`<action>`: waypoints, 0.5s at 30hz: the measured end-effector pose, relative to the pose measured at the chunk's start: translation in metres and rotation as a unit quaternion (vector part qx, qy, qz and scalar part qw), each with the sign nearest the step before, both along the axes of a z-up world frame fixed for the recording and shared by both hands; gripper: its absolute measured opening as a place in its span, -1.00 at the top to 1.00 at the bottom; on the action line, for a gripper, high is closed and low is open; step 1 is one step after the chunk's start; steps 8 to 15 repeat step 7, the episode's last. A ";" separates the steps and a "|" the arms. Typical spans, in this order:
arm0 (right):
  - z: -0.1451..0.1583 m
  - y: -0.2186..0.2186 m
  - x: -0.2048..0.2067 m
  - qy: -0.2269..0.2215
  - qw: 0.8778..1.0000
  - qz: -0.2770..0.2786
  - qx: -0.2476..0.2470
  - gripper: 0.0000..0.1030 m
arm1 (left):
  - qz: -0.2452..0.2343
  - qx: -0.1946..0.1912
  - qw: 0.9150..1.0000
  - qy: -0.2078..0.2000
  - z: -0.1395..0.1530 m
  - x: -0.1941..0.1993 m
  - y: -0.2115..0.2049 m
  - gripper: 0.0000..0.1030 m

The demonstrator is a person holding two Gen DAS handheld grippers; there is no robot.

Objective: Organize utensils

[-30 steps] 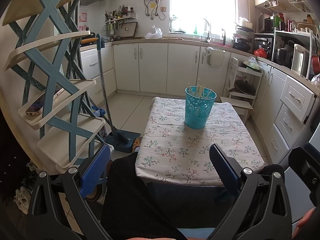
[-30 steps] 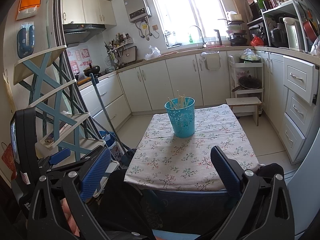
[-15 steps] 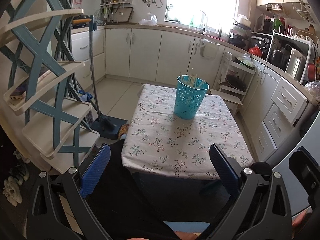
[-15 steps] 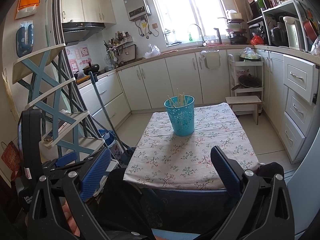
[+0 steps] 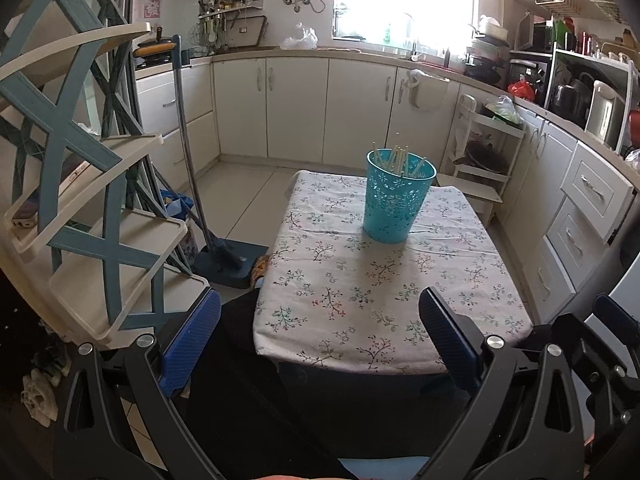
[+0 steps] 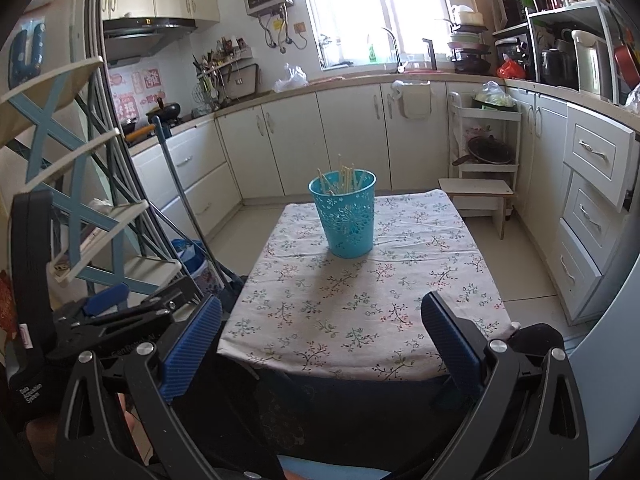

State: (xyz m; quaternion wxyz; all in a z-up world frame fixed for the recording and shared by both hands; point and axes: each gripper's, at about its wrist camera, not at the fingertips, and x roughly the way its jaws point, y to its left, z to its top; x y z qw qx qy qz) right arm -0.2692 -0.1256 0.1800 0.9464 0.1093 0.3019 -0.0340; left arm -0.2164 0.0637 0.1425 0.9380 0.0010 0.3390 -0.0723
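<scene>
A teal perforated basket [image 5: 398,196] stands upright on the far half of a table with a floral cloth [image 5: 384,292]; several pale chopsticks [image 5: 396,158] stick out of it. It also shows in the right wrist view [image 6: 344,214] with the chopsticks [image 6: 346,178]. My left gripper [image 5: 320,336] is open and empty, held before the table's near edge. My right gripper [image 6: 322,340] is open and empty, also short of the near edge. The left gripper body shows at the right view's lower left [image 6: 104,320].
A blue and cream tiered shelf [image 5: 80,184] stands at the left. A mop and dustpan [image 5: 224,256] lean beside the table. White cabinets [image 5: 304,108] line the back and right; a small white rack [image 5: 486,152] and stool [image 6: 476,192] stand behind the table.
The left gripper's view has swung a little to the right and closer to the table. The right gripper has barely moved. Both stay open and empty.
</scene>
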 end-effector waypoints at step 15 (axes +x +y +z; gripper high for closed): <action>-0.027 -0.010 0.047 0.049 0.999 -0.002 -0.009 -0.86 | 0.005 0.012 0.998 0.058 -0.024 0.050 -0.007 -0.85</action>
